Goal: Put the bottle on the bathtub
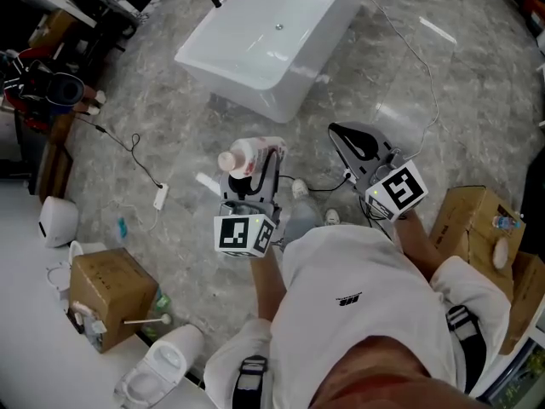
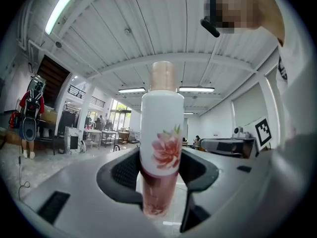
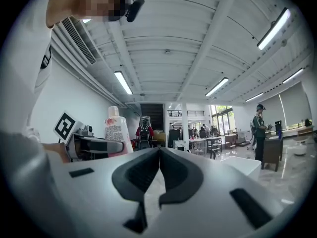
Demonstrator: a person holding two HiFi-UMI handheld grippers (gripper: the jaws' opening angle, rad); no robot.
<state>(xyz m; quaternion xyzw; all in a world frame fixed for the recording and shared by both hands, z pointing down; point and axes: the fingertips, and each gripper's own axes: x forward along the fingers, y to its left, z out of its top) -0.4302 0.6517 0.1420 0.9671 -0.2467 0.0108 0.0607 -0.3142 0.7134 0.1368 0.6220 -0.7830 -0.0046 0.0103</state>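
- At the near left we see a cardboard box (image 1: 115,284) on the grey marble floor (image 1: 170,126).
- Our left gripper (image 2: 159,172) is clenched on the bottle (image 2: 161,143), which is white with a pink flower and a pale cap. It is held cap up between the jaws, above the floor.
- Farther off, past the bottle, stands the white bathtub (image 1: 255,79). The bottle and the tub are well apart.
- Just right of the bottle, our right gripper (image 3: 159,175) has its fingers pressed together with nothing between them.
- At the near right sits a second cardboard box (image 1: 468,216).
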